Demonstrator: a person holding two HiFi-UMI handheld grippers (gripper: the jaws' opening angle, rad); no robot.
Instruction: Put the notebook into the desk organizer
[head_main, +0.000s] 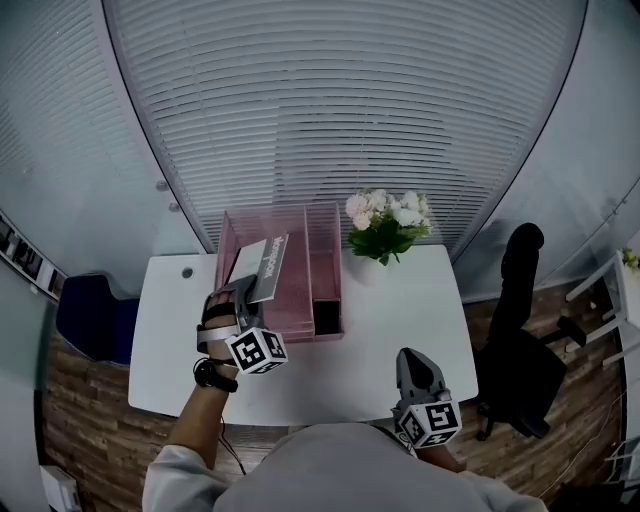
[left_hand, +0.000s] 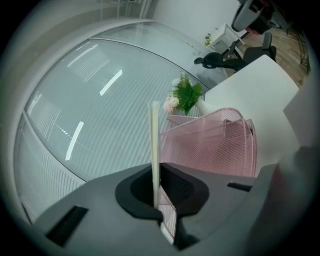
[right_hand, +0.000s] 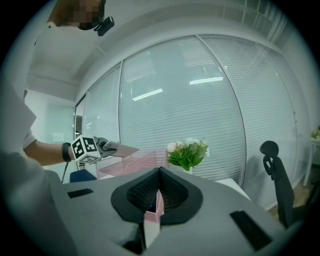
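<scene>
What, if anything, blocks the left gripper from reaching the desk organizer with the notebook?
Likely nothing, so yes: the left gripper holds the notebook above the open desk organizer, and the right gripper sits well away.

Flowers (head_main: 385, 226) right of desk organizer (head_main: 328, 262) on table (head_main: 400, 325)

My left gripper (head_main: 243, 287), arm reaching far, clamps the notebook (head_main: 266, 262); my right gripper (head_main: 413, 360), held near, has jaws together.

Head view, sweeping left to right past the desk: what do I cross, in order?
Blue chair → left gripper, shut on the notebook → pink desk organizer → flowers → black office chair.
</scene>
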